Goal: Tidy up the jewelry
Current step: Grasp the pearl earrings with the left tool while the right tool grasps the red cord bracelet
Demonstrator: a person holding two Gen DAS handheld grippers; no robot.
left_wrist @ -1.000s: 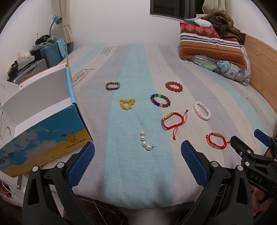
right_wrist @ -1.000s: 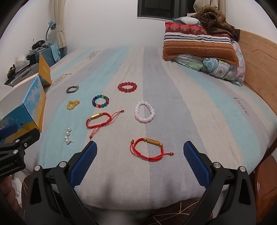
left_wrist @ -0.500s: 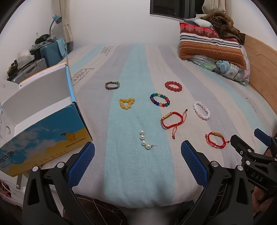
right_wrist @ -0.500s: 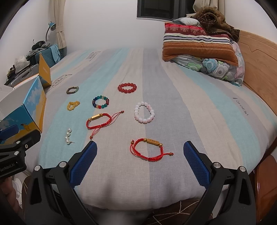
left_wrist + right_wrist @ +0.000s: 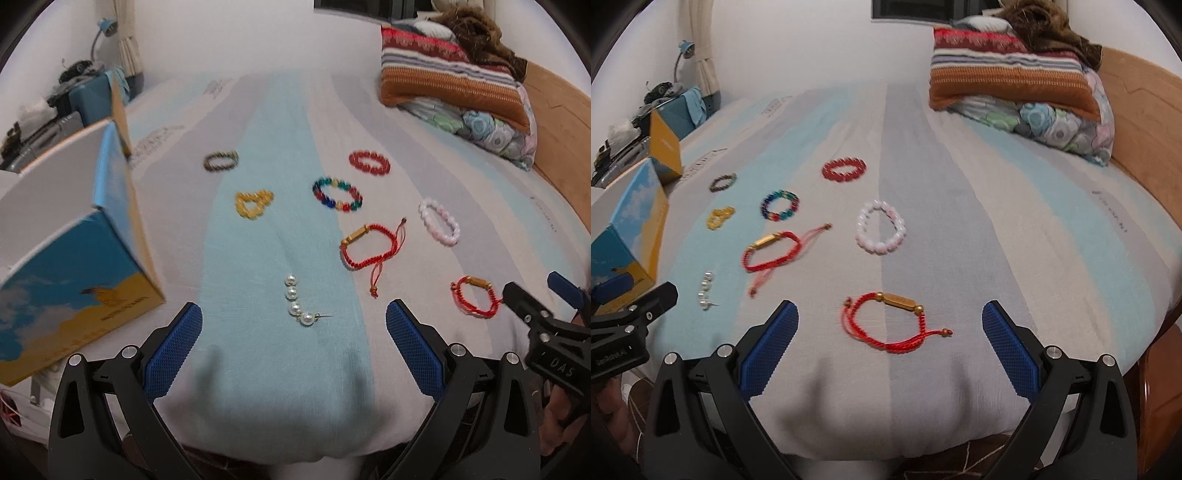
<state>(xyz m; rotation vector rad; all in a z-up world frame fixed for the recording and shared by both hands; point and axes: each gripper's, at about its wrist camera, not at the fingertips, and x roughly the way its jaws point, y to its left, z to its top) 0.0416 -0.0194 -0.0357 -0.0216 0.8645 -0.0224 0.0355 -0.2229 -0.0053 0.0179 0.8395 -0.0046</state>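
Nothing boxed yet: all jewelry lying on bed (image 5: 280, 110) beside box (image 5: 74, 258). Left gripper (image 5: 293, 345) hovering wide open near pearl piece (image 5: 300, 305); right gripper (image 5: 890, 345) gaping, empty, near red cord bracelet (image 5: 894, 319).

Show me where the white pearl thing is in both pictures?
Left wrist view: the pearl piece lies low in the middle, on the light blue stripe, just ahead of the open left gripper.
Right wrist view: the same pearl piece sits far left, low.
Shared landmark: the blue and yellow box to its left.

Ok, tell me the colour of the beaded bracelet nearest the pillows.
Red beaded bracelet; right wrist view shows it best.
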